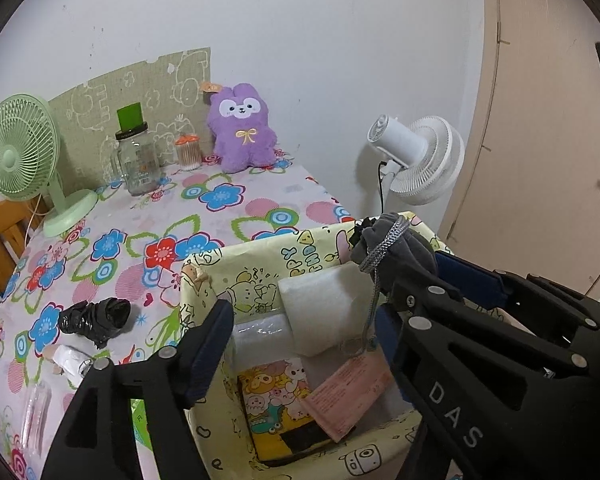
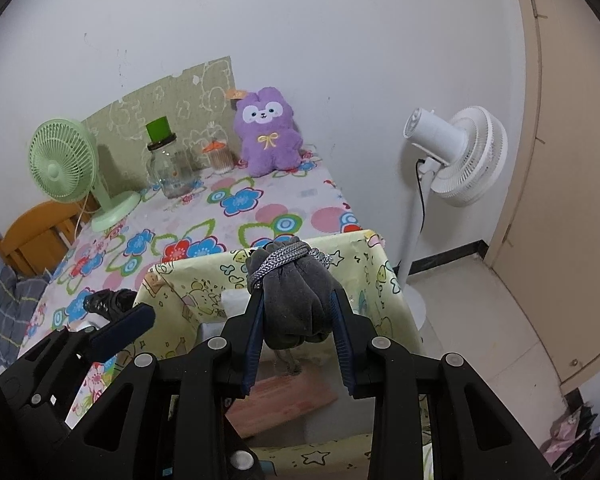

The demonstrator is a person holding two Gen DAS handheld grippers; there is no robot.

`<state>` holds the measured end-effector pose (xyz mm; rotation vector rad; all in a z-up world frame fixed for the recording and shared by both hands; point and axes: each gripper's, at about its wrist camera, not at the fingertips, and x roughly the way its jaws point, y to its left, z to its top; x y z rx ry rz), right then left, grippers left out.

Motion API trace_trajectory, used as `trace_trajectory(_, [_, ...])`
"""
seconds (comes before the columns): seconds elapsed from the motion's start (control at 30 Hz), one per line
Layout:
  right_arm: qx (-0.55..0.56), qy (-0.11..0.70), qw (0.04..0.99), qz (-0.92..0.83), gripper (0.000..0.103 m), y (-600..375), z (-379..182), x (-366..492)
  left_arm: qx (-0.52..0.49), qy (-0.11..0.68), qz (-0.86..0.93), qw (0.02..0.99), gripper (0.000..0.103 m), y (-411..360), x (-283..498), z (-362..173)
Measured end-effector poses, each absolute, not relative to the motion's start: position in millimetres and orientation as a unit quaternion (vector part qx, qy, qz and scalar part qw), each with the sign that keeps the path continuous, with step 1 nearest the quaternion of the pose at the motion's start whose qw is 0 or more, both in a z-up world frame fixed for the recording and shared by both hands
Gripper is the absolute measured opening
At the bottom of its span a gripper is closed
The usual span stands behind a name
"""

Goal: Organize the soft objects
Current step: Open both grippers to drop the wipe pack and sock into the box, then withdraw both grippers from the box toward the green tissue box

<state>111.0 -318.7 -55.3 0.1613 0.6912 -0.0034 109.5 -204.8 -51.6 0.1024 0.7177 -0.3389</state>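
Note:
A grey drawstring pouch [image 2: 292,276] with a silver cord is clamped between the blue pads of my right gripper [image 2: 298,300], which is shut on it above a yellow cartoon-print box [image 2: 364,268]. In the left wrist view the same pouch [image 1: 396,244] hangs over the box's [image 1: 236,272] far right corner. My left gripper [image 1: 308,308] stands open over the box, holding nothing. Inside lie a white foam block [image 1: 320,308], a pink card [image 1: 348,396] and a cartoon-print pack [image 1: 276,400]. A purple plush [image 1: 242,128] sits against the wall at the back of the table.
The floral table [image 1: 220,216] also carries a green desk fan [image 1: 20,148], a glass jar [image 1: 138,160], a cotton-swab tub [image 1: 188,152] and a crumpled black bag [image 1: 96,318]. A white standing fan [image 2: 452,152] is on the floor to the right, near a door.

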Motion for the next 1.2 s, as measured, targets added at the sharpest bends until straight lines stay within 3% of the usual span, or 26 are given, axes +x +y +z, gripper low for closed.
trace_trajectory(0.47, [0.073, 0.365, 0.928, -0.014, 0.041, -315.7, -66.0, 109.0, 0.070, 0.371, -0.161, 0.912, 0.087, -203.9, 109.3, -59.4])
trace_trajectory(0.53, [0.070, 0.365, 0.928, -0.022, 0.043, -315.6, -66.1, 106.6, 0.073, 0.371, -0.161, 0.911, 0.091, -204.0, 107.9, -59.5])
trace_trajectory(0.6, [0.072, 0.363, 0.929, -0.027, 0.059, -316.2, -66.2, 103.8, 0.073, 0.370, -0.169, 0.911, 0.095, -203.6, 104.4, -58.4])
trace_trajectory(0.63, [0.078, 0.361, 0.929, -0.025, 0.062, -316.5, -66.2, 101.6, 0.073, 0.368, -0.170, 0.911, 0.096, -203.3, 102.8, -57.7])
trace_trajectory(0.8, [0.080, 0.356, 0.931, -0.029, 0.065, -313.3, -62.6, 95.1, 0.070, 0.363, -0.173, 0.913, 0.096, -197.7, 97.5, -53.3])
trace_trajectory(0.9, [0.073, 0.348, 0.934, -0.032, 0.074, -308.8, -57.9, 90.4, 0.069, 0.359, -0.170, 0.915, 0.098, -192.9, 93.6, -49.8])
trace_trajectory(1.2, [0.062, 0.329, 0.942, -0.028, 0.083, -289.2, -44.3, 76.8, 0.065, 0.349, -0.159, 0.921, 0.101, -171.6, 80.9, -39.1])
